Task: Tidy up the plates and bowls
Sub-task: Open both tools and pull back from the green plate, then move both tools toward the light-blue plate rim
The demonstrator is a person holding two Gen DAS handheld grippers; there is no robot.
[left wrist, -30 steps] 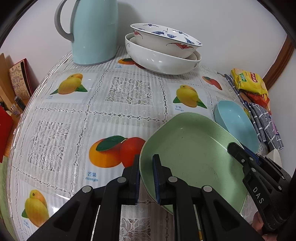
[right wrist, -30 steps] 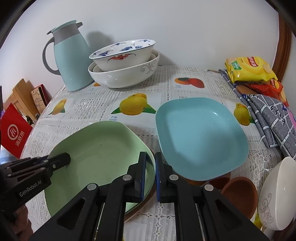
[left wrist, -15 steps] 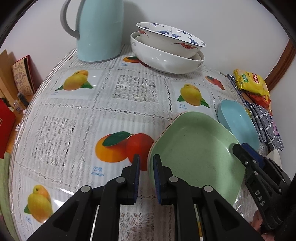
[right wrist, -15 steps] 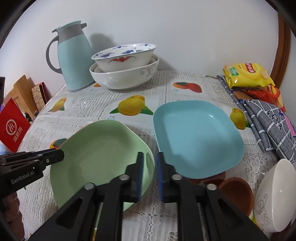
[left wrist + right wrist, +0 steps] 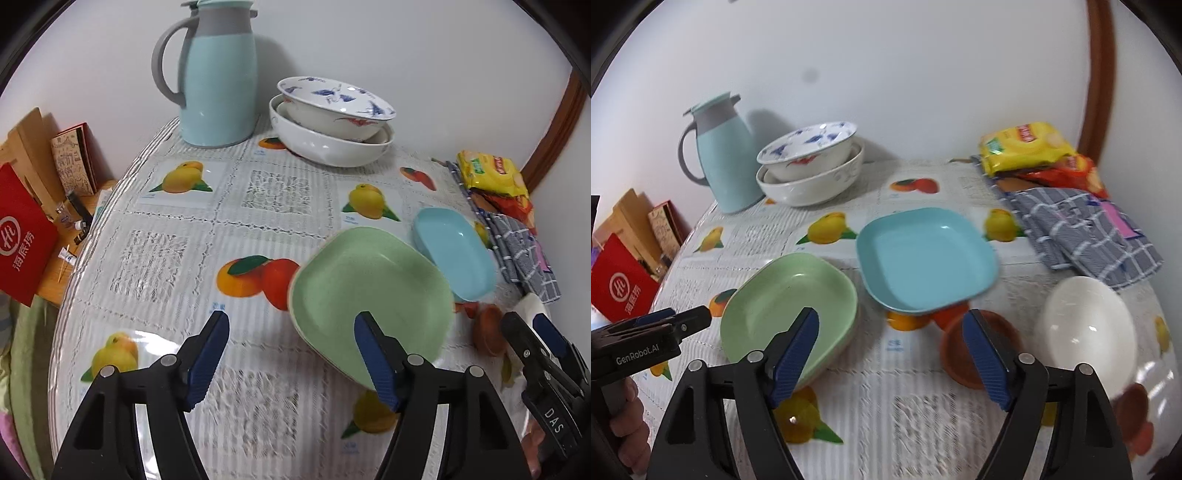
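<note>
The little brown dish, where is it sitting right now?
In the right wrist view the brown dish sits low and right of centre on the tablecloth, between the blue plate and the white bowl, partly behind one finger of the open right gripper.

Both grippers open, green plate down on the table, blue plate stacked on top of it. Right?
Not quite. The blue plate isn't on the green plate; it sits beside it, propped on something orange-brown, as the right wrist view shows. Both grippers are open, green plate released.
</note>
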